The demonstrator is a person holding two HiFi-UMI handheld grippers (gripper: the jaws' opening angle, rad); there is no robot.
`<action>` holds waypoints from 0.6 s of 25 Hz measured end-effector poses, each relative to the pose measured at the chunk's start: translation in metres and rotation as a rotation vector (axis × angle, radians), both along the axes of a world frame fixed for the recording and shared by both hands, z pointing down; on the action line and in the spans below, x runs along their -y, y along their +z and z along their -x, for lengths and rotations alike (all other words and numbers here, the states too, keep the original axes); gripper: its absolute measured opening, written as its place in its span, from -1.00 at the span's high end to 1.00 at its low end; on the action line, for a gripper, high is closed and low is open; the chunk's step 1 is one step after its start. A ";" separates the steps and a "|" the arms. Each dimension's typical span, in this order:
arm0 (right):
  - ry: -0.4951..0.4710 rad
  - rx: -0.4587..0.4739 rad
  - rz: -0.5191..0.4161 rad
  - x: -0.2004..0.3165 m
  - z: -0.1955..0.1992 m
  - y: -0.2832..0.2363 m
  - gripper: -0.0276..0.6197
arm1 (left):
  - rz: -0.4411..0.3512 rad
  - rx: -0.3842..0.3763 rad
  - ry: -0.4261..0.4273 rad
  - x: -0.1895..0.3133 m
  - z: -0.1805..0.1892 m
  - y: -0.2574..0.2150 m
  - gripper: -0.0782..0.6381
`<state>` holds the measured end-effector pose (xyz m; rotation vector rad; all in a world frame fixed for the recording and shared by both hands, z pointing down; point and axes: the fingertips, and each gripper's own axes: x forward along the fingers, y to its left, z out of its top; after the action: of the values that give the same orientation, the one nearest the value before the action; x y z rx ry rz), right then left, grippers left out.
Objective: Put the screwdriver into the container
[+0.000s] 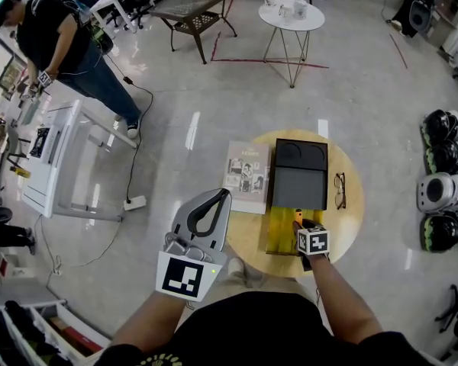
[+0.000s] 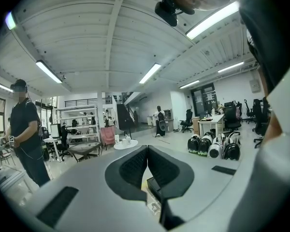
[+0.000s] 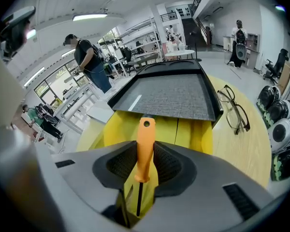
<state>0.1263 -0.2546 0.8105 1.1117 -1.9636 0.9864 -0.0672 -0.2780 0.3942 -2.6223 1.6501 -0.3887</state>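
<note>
The right claw (image 3: 145,162) pinches the orange screwdriver (image 3: 145,137) by its handle, shaft toward the camera, and holds it over the yellow container (image 3: 195,135). The container sits on the round counter (image 3: 246,153), with a black case (image 3: 174,95) immediately behind it. The left claw (image 2: 147,153) is pressed together and empty, to the left of the container.

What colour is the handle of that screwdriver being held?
The screwdriver handle is orange, its shaft dark; clearest in the right gripper view.

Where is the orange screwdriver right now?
The screwdriver is clamped in the right tongs, as the right gripper view shows. It is poised over the yellow container, with the black tray just beyond.
</note>
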 end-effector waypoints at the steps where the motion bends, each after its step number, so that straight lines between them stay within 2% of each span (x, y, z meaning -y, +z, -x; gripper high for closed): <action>1: -0.005 -0.007 0.001 -0.001 0.001 0.000 0.55 | 0.000 0.001 0.000 -0.001 0.000 0.000 0.73; 8: 0.000 -0.045 0.012 -0.003 0.000 0.013 0.55 | 0.003 0.013 0.012 -0.004 0.000 -0.001 0.73; 12: -0.012 -0.073 -0.009 -0.004 0.001 0.010 0.54 | -0.006 0.008 0.020 -0.008 -0.002 -0.006 0.73; 15: -0.017 -0.057 -0.037 -0.007 0.003 0.007 0.50 | -0.007 0.008 0.033 -0.011 -0.003 -0.007 0.73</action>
<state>0.1237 -0.2481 0.8171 1.1295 -1.9490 0.9034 -0.0639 -0.2669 0.3868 -2.6351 1.6010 -0.3914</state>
